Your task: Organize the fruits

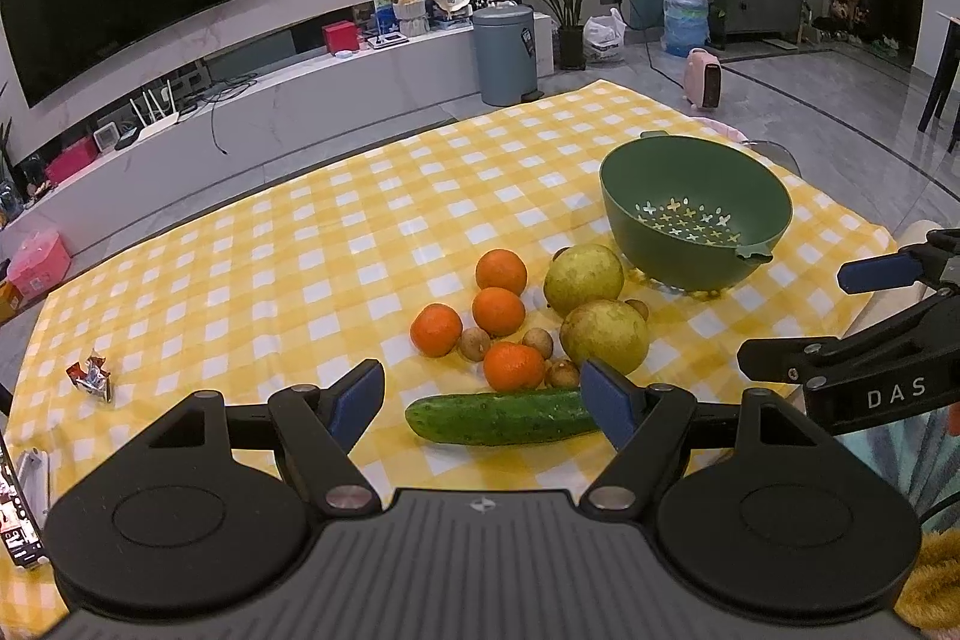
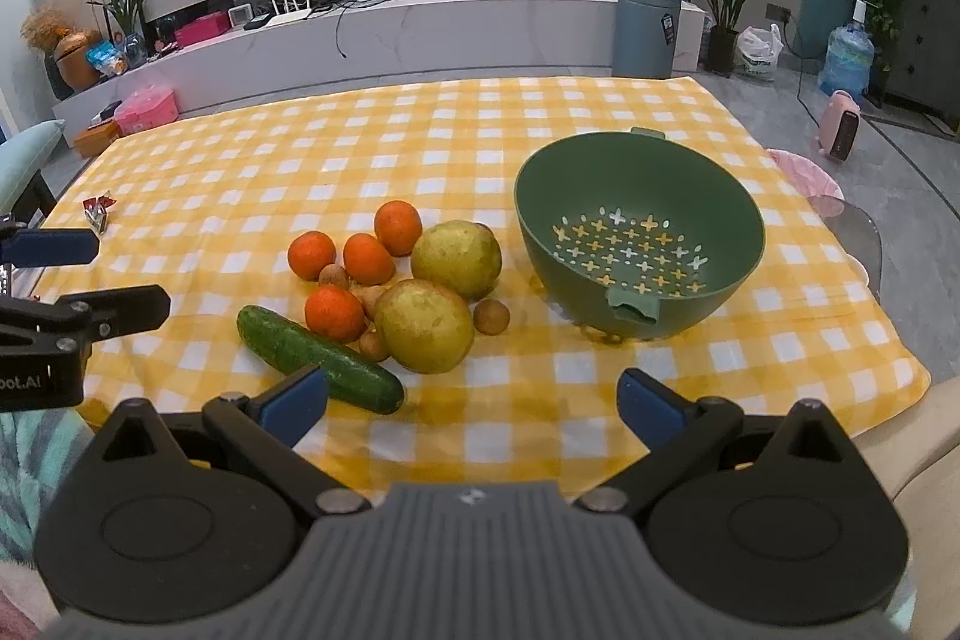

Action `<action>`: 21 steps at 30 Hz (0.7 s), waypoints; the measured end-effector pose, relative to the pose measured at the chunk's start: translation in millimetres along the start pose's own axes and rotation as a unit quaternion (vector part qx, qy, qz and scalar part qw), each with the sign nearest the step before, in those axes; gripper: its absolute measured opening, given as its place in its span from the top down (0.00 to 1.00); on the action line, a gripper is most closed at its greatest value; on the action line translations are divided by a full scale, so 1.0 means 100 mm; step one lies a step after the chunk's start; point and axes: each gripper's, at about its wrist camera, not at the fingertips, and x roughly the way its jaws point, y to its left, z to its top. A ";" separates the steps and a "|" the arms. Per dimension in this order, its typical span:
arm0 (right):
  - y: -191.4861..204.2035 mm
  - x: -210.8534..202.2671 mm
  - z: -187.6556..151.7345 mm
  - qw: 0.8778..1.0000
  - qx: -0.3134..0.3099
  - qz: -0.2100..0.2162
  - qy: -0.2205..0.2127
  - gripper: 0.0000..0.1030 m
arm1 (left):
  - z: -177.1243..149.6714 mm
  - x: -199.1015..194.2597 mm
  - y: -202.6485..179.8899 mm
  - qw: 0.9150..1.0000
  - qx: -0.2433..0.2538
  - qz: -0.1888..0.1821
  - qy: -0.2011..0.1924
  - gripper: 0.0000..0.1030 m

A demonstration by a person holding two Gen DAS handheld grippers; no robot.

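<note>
A pile of fruit lies on the yellow checked tablecloth (image 1: 252,280): several oranges (image 1: 501,271), two yellow-green pears (image 1: 583,279), small brown longans (image 1: 475,343) and a cucumber (image 1: 501,418). The pile also shows in the right wrist view, with oranges (image 2: 311,254), pears (image 2: 456,259) and the cucumber (image 2: 318,358). An empty green colander (image 1: 696,220) stands right of the pile; it also shows in the right wrist view (image 2: 639,232). My left gripper (image 1: 483,397) is open just before the cucumber. My right gripper (image 2: 471,406) is open and empty, near the table's front edge.
A crumpled snack wrapper (image 1: 91,376) lies at the left of the cloth. A phone (image 1: 18,508) lies at the near left edge. Beyond the table are a TV bench, a grey bin (image 1: 504,55) and a pink heater (image 1: 703,77).
</note>
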 end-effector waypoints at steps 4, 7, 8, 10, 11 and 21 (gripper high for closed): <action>0.00 0.00 0.00 1.000 0.000 0.000 0.000 0.04 | 0.00 0.00 -0.01 1.000 0.000 0.000 -0.001 0.15; 0.01 0.01 0.00 1.000 0.000 0.000 0.000 0.04 | 0.00 0.00 -0.01 1.000 0.001 -0.001 -0.001 0.15; 0.01 0.01 -0.01 1.000 -0.001 0.000 0.000 0.04 | -0.01 0.00 -0.02 1.000 0.001 -0.001 -0.001 0.15; 0.01 0.01 -0.01 1.000 -0.001 0.000 0.000 0.04 | -0.03 0.01 -0.04 1.000 0.001 -0.002 0.000 0.15; 0.01 0.01 -0.01 1.000 -0.001 0.000 0.000 0.04 | -0.03 0.01 -0.03 1.000 0.001 -0.002 0.000 0.15; 0.01 0.01 0.00 1.000 -0.002 -0.001 0.000 0.04 | -0.06 0.02 -0.07 1.000 0.003 -0.004 -0.001 0.15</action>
